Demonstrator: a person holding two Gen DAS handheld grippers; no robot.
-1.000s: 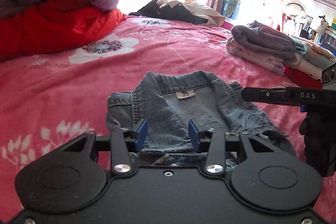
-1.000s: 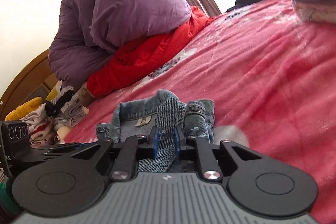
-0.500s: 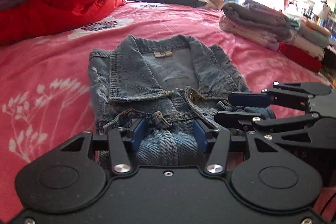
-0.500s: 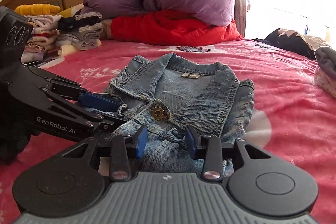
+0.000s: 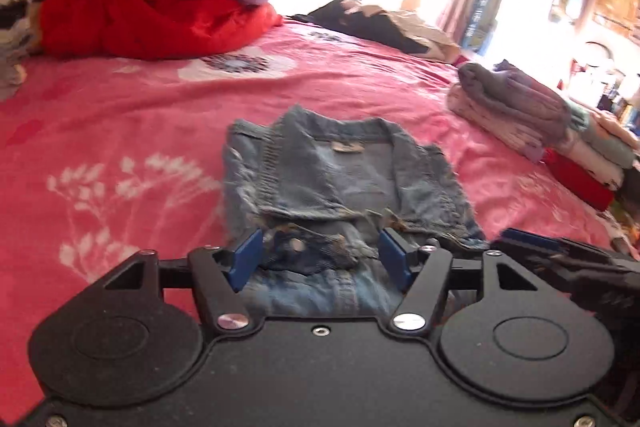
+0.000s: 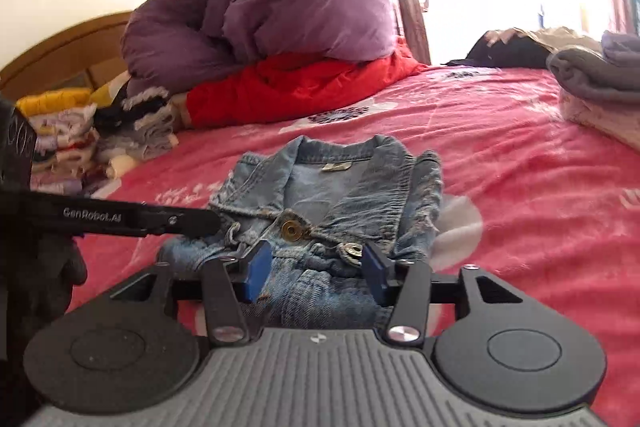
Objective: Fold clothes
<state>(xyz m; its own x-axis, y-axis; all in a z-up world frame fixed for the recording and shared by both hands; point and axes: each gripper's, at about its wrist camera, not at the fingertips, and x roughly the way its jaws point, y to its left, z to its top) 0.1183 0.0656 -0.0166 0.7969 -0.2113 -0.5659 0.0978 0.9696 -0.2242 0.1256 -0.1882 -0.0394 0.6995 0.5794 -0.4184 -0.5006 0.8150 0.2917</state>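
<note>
Pink plush bedspread point(image 5: 120, 131), printed with white sprigs and flowers, filled both my views, with a puffy purple duvet point(image 6: 304, 7) slumped over a glossy red quilt point(image 6: 296, 87) at the far end by the bright window. Stacks of folded knits and cottons point(image 5: 532, 123) sat at one edge of the bed; a second pile point(image 6: 72, 143) lay beside the wooden headboard.

My denim jacket point(image 5: 340, 179) lay folded into a compact, roughly square packet in the middle of the bed, collar away from me, its faded blue twill frayed at the seams. A small pale label showed inside the collar, too blurred to read, and two round metal buttons shone on the near fold. On the left tool's arm I could read "GenRobot.AI".

My left gripper point(image 5: 322, 259) had just been opening: its blue pads stood spread either side of the jacket's near folded edge, clear of the cloth. My right gripper point(image 6: 316, 269) had likewise been opening, fingers apart over the same near edge, the denim between them but unpinched.
</note>
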